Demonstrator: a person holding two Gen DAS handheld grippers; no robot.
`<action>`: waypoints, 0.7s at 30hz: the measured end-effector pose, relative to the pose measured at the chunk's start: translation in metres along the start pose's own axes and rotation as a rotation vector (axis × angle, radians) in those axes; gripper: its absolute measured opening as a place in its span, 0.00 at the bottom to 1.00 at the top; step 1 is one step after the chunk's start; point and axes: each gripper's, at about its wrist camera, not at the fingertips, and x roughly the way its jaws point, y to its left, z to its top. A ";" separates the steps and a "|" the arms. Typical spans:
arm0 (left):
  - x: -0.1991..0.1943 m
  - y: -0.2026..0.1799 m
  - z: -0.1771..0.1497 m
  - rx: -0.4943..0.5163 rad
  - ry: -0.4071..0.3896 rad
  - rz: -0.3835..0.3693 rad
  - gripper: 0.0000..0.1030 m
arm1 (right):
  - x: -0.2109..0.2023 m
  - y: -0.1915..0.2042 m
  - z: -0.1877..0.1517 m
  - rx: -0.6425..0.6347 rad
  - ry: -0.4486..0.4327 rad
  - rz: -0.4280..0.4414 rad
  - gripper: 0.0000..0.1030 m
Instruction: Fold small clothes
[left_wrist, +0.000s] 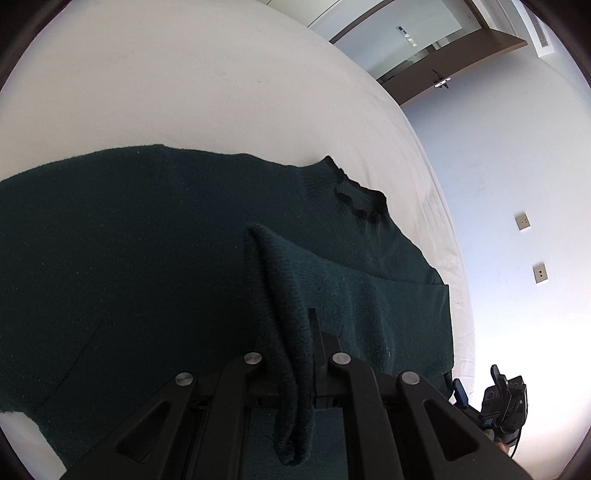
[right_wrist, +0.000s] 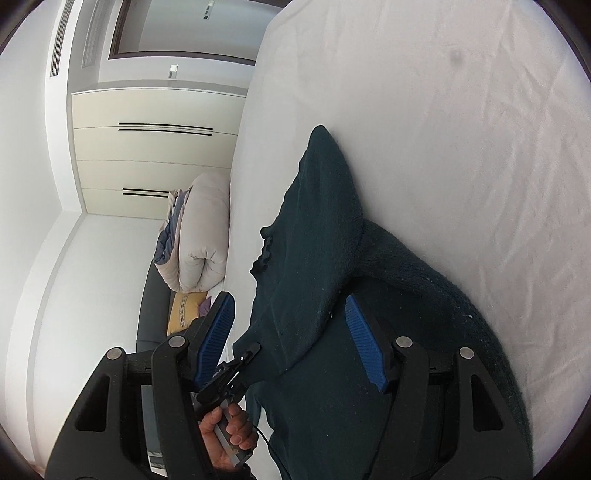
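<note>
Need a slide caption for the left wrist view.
Left tool shut on a ribbed edge of the dark green sweater, which is spread over the white bed sheet.

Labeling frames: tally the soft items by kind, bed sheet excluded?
Sweater: 1, dark green, its sleeve cuff pinched in the left gripper
Rolled duvet: 1
Yellow cushion: 1
Total: 3

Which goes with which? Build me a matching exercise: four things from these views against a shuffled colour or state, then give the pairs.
1. left gripper
2. right gripper
3. sweater
4. rolled duvet

A. beige, off the bed's end
B. open, blue pads apart
C. dark green, lying on the white bed
D. shut on a ribbed knit edge

Pairs: 1-D, 2-B, 3-C, 4-A
</note>
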 end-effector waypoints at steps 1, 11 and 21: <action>0.000 0.001 -0.001 0.004 0.001 0.004 0.07 | 0.000 0.000 0.000 0.001 -0.002 -0.015 0.60; 0.000 0.016 -0.009 -0.023 -0.009 0.006 0.08 | -0.001 -0.018 0.001 0.028 -0.005 -0.082 0.59; 0.001 0.028 0.005 -0.013 -0.014 0.001 0.11 | 0.000 0.047 0.022 -0.180 0.039 -0.045 0.60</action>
